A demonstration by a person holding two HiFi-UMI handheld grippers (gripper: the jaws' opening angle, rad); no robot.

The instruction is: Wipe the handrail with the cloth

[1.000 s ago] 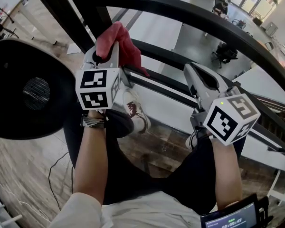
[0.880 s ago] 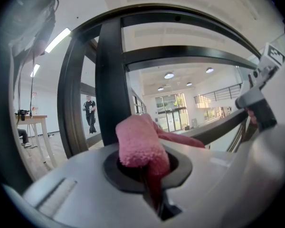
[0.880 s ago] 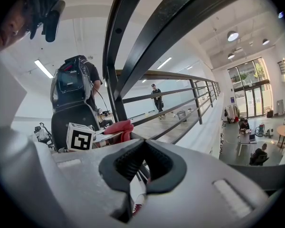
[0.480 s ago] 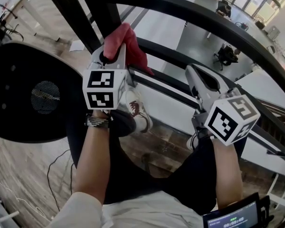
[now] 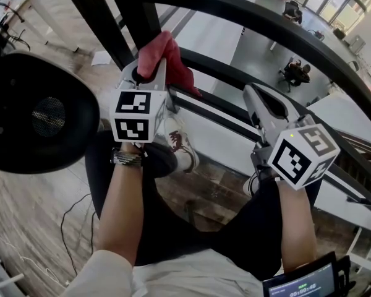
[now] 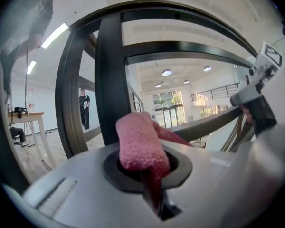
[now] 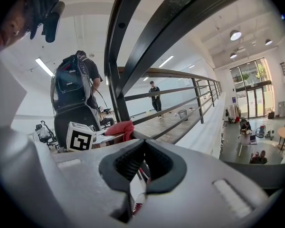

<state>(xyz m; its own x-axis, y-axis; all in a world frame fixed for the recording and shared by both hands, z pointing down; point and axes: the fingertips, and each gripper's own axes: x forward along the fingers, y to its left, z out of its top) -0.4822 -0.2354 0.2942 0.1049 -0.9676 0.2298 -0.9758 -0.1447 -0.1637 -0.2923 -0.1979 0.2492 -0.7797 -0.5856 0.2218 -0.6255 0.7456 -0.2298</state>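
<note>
A railed balcony with a wooden floor (image 5: 25, 221) looks down onto an open hall below, where a seated person (image 5: 297, 73) shows far off. The red cloth (image 5: 164, 57) is bunched at the tip of the left gripper (image 5: 147, 73), whose jaws are clamped on it. In the left gripper view the fuzzy cloth (image 6: 140, 141) fills the hollow between the pads and a fold runs down into the closed slit of the left gripper (image 6: 143, 167). The cloth lies over the lower black bar (image 5: 213, 64), just beside the upright post (image 5: 136, 11). Whether it presses on the bar cannot be told. The broad handrail (image 5: 266, 23) curves above it, apart from the cloth.

The right gripper (image 5: 255, 98) hangs to the right of the left one, near the same lower bar, with its jaws brought together on nothing. In its own view the right gripper (image 7: 142, 167) shows only a small oval gap between the ribbed pads, and the cloth (image 7: 119, 128) is seen off to the left.

Below the grippers are the person's legs and a white sneaker (image 5: 178, 144). A black round disc with a mesh centre (image 5: 37, 119) stands at the left.
</note>
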